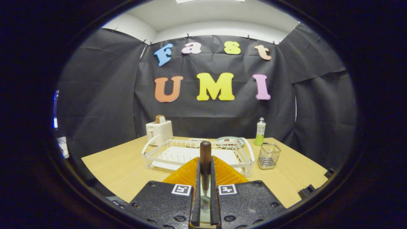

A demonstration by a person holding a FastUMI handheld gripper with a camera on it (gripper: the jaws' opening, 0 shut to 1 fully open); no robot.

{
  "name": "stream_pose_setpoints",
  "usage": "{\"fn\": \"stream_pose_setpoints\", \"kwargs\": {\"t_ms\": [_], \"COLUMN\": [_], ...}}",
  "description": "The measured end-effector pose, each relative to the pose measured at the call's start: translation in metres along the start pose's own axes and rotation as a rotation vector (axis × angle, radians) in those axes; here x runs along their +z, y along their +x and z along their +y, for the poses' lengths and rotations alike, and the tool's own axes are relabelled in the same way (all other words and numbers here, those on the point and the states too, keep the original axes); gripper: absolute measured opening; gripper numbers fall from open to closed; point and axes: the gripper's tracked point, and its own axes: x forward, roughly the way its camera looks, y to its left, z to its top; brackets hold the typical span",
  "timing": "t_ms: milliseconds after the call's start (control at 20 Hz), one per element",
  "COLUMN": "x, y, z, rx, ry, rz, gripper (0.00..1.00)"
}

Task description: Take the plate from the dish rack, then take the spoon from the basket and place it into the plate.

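Observation:
My gripper (205, 163) is shut on the spoon (205, 152). Its dark wooden handle sticks up past the fingertips, and its metal bowl sits low between the fingers. An orange ribbed plate (186, 173) lies on the table right under and just ahead of the fingers, partly hidden by them. Beyond the plate stands the white dish rack (149, 156), with nothing standing in its slots. The wire mesh basket (268, 156) stands to the right of the rack and looks empty.
A white toaster (159, 130) with a slice of bread stands behind the rack on the left. A green-labelled bottle (260, 131) stands behind the basket. A pale dish (229, 139) with something on it lies behind the rack. The wooden table (117, 165) spreads to both sides.

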Motion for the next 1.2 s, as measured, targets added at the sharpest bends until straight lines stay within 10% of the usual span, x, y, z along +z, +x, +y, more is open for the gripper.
{"fn": "stream_pose_setpoints", "kwargs": {"t_ms": [550,1200], "x": [0.003,0.069], "y": [-0.014,-0.100], "z": [-0.041,-0.060], "rx": [-0.062,-0.028], "ry": [-0.023,0.020], "rz": [-0.022,-0.087], "gripper": [0.28,0.95]}}
